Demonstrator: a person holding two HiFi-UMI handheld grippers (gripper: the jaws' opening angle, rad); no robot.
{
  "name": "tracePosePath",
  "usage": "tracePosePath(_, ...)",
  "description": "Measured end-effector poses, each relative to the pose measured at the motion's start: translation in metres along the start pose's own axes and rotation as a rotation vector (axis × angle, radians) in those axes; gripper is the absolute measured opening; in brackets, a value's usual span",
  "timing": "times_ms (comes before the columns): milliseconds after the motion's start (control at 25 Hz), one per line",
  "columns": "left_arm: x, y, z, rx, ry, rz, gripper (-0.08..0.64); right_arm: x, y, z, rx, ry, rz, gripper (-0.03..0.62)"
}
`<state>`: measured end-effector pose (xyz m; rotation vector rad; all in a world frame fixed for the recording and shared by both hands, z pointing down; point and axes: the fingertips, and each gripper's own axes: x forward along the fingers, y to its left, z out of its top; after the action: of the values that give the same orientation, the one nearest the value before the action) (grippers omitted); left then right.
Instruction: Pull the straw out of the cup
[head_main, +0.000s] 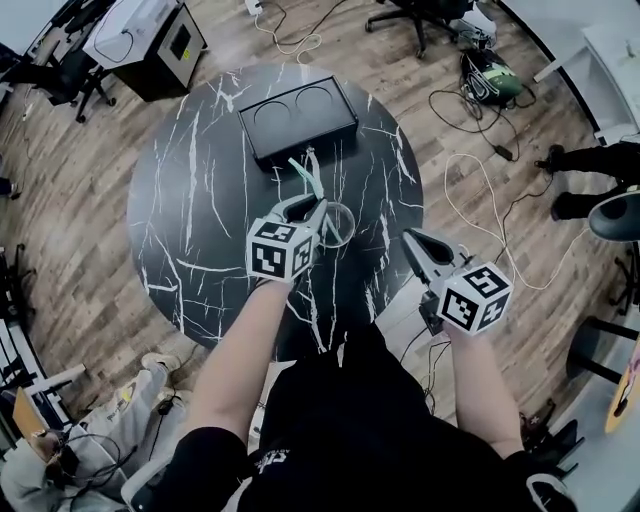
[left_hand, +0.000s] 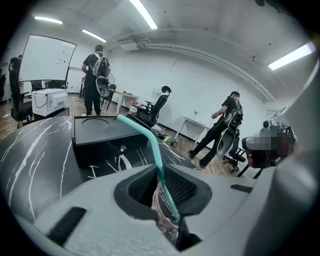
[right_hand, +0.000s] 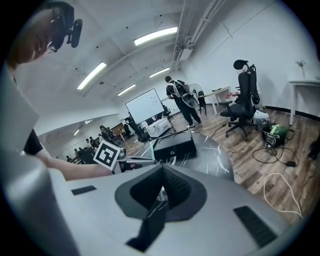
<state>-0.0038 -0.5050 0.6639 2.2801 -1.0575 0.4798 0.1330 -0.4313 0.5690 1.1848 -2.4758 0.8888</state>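
A teal bent straw (head_main: 304, 174) rises out of a clear plastic cup (head_main: 349, 226) near the middle of the round black marble table (head_main: 190, 200). My left gripper (head_main: 310, 206) reaches over the cup's left rim. In the left gripper view the straw (left_hand: 150, 139) runs down into the narrow slot between the jaws, with the clear cup (left_hand: 161, 212) just below, and the left gripper (left_hand: 167, 200) is shut on the straw. My right gripper (head_main: 411, 239) hovers at the table's right edge, shut with nothing held; in its own view the right gripper (right_hand: 161, 192) points across the table toward the left arm.
A black tray with two round recesses (head_main: 298, 117) lies just behind the cup. White cables (head_main: 480, 190) trail over the wood floor to the right. Office chairs, desks and standing people (left_hand: 95, 82) are farther off in the room.
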Motion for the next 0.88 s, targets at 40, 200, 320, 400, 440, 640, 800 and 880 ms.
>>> tracePosePath(40,0.0,-0.001,0.002,-0.002,-0.006,-0.002,0.053,-0.002,0.001,0.0,-0.002,-0.001,-0.006,0.006)
tracePosePath(200,-0.005,-0.005,0.01,-0.002,-0.034,0.004,0.041,-0.013,0.005,0.003,-0.012,-0.006,-0.025,0.006)
tracePosePath(320,-0.015,-0.008,0.02,-0.005,-0.056,0.003,0.04,-0.023,0.011,0.01,-0.023,-0.02,-0.039,0.006)
tracePosePath(400,-0.025,-0.011,0.031,-0.005,-0.083,0.003,0.04,-0.031,0.016,0.016,-0.035,-0.032,-0.047,0.006)
tracePosePath(440,-0.031,-0.012,0.037,-0.004,-0.098,0.004,0.04,-0.034,0.019,0.019,-0.041,-0.039,-0.052,0.006)
tracePosePath(640,-0.067,-0.022,0.069,0.018,-0.182,0.0,0.04,-0.051,0.037,0.037,-0.075,-0.077,-0.072,0.006)
tracePosePath(800,-0.101,-0.026,0.087,0.032,-0.237,-0.001,0.04,-0.062,0.053,0.048,-0.102,-0.112,-0.084,0.006)
tracePosePath(880,-0.117,-0.029,0.096,0.043,-0.259,-0.002,0.04,-0.068,0.062,0.053,-0.116,-0.13,-0.09,0.006)
